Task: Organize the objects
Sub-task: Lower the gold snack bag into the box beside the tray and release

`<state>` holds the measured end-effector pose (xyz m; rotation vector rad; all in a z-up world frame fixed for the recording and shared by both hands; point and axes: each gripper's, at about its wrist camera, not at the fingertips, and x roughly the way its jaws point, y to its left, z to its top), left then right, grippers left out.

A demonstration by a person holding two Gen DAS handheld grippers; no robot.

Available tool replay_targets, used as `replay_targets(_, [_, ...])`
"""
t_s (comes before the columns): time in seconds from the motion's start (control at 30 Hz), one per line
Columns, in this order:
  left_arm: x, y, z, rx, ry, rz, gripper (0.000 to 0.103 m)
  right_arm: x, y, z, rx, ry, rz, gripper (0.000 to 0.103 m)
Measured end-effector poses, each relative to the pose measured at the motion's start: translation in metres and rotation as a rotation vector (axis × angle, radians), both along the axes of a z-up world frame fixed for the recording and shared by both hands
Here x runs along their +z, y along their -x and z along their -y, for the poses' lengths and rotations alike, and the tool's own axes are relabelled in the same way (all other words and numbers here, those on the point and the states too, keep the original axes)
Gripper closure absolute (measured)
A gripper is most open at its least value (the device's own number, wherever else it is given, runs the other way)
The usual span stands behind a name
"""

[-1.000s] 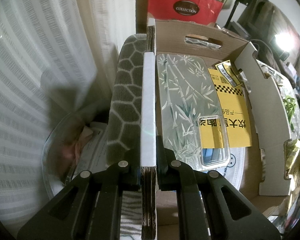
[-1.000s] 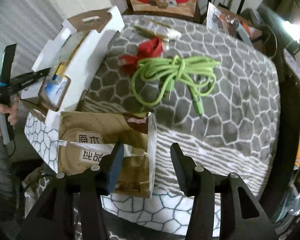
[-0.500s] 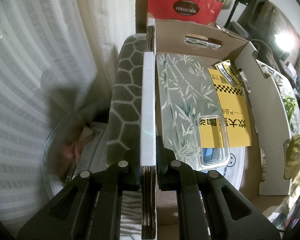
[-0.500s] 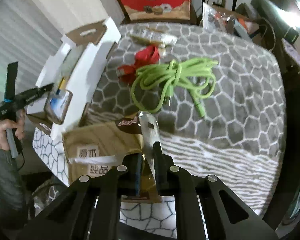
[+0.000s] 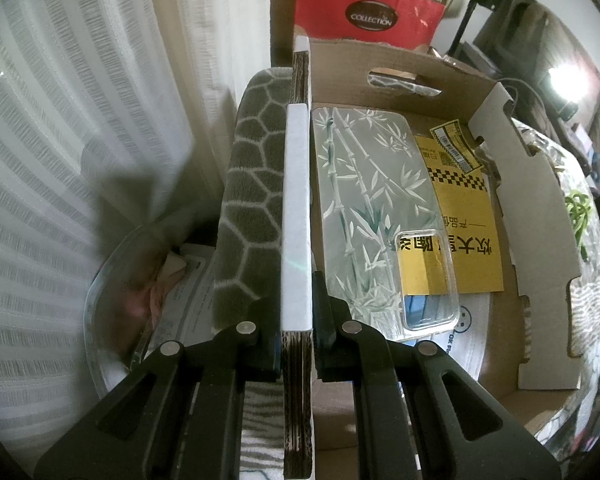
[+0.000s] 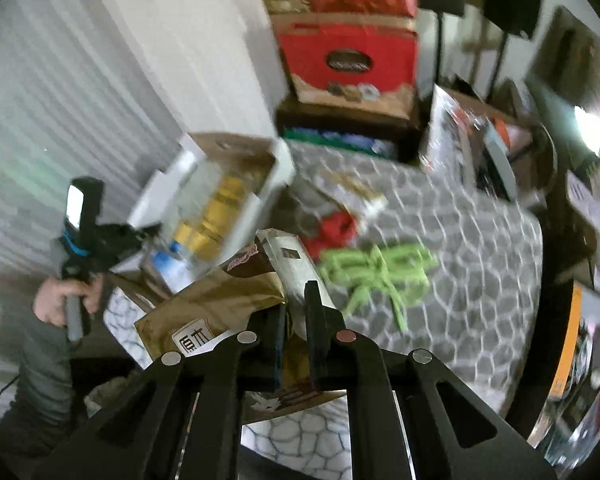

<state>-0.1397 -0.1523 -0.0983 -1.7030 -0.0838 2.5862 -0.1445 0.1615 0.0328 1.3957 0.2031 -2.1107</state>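
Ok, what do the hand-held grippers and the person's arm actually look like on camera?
Both the left hand-held gripper and the right hand-held gripper are matte black, with slotted linkage arms and round silver rivets. In the right wrist view, the left unit's handle has a blue band and a small lit screen; the bare left hand shows above a grey sleeve.

grey-patterned table (image 6: pixel 480 280): green cable (image 6: pixel 376 272), cardboard box (image 6: pixel 220 184)

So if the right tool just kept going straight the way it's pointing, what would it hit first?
Probably the green cable lying on the patterned tablecloth, just past the gold packet that the right tool holds. The frame is blurred, so depth is uncertain.
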Motion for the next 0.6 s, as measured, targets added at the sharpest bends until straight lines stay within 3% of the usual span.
replay_targets(0.23, [0.001, 0.0, 0.0, -0.003, -0.016, 0.003, 0.093, 0.012, 0.022, 0.076, 0.152, -0.035, -0.03, 0.096])
replay_targets(0.6, [0.0, -0.003, -0.001, -0.003, -0.016, -0.006, 0.093, -0.034, 0.047, 0.165, 0.325, -0.182, -0.084, 0.096])
